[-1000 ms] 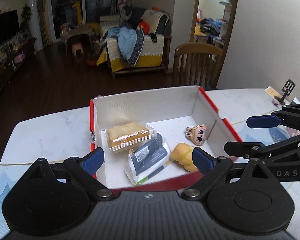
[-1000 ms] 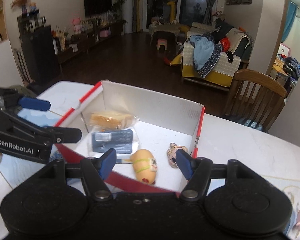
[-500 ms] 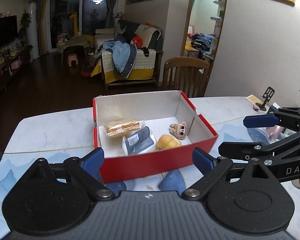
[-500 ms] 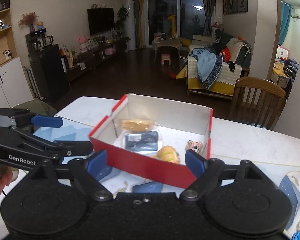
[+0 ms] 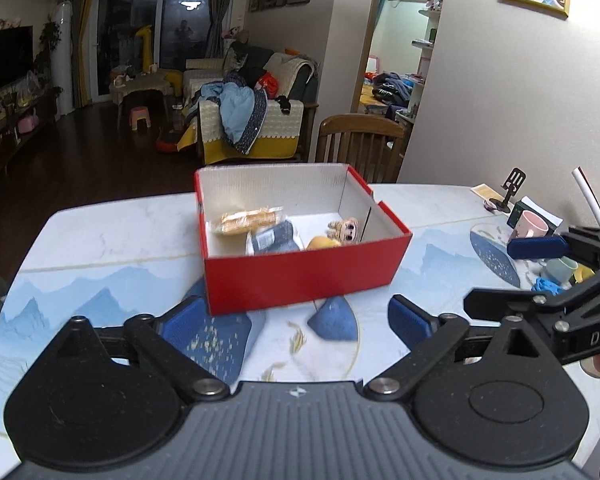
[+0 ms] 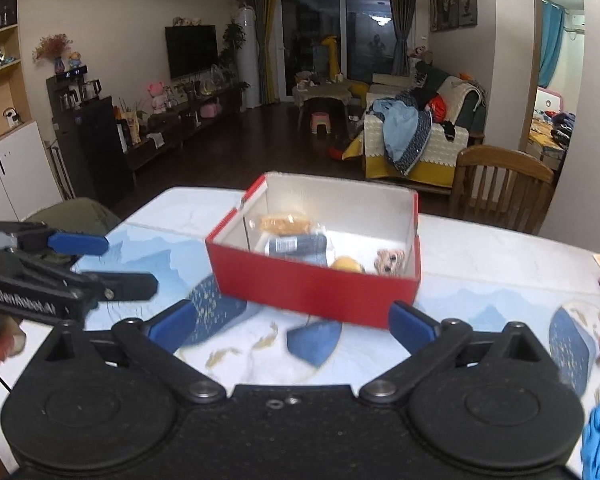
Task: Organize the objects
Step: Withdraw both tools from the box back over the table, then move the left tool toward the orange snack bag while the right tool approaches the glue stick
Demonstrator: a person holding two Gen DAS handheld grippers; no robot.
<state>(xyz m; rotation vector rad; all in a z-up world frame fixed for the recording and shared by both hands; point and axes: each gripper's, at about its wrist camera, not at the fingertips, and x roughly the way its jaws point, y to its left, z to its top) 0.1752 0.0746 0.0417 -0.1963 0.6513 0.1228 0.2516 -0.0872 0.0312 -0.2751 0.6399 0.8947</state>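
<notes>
**Both grippers backed off, box is packed**

Compared with a second ago, both grippers have pulled back from the red box [image 5: 306, 280]: it filled the view then, now the whole thing sits out in the middle of the marble table [image 5: 100, 240] with bare tabletop between it and the fingers. The right gripper [image 6: 292, 322] has just been opening its jaws, and they stand wide apart with nothing between them. The left gripper [image 5: 292, 318] is spread wide and empty too.

Inside the box: a wrapped bread snack [image 5: 248, 220] at the back left, a dark blue packet [image 5: 274, 238] in front of it, a yellow toy [image 5: 323, 243] against the near wall, and a little doll head [image 5: 346, 230] at the right. Looks like everything's been dropped in, so hands-off makes sense. A pink mug [image 5: 530, 225] and other clutter sit off at the table's right edge.
</notes>
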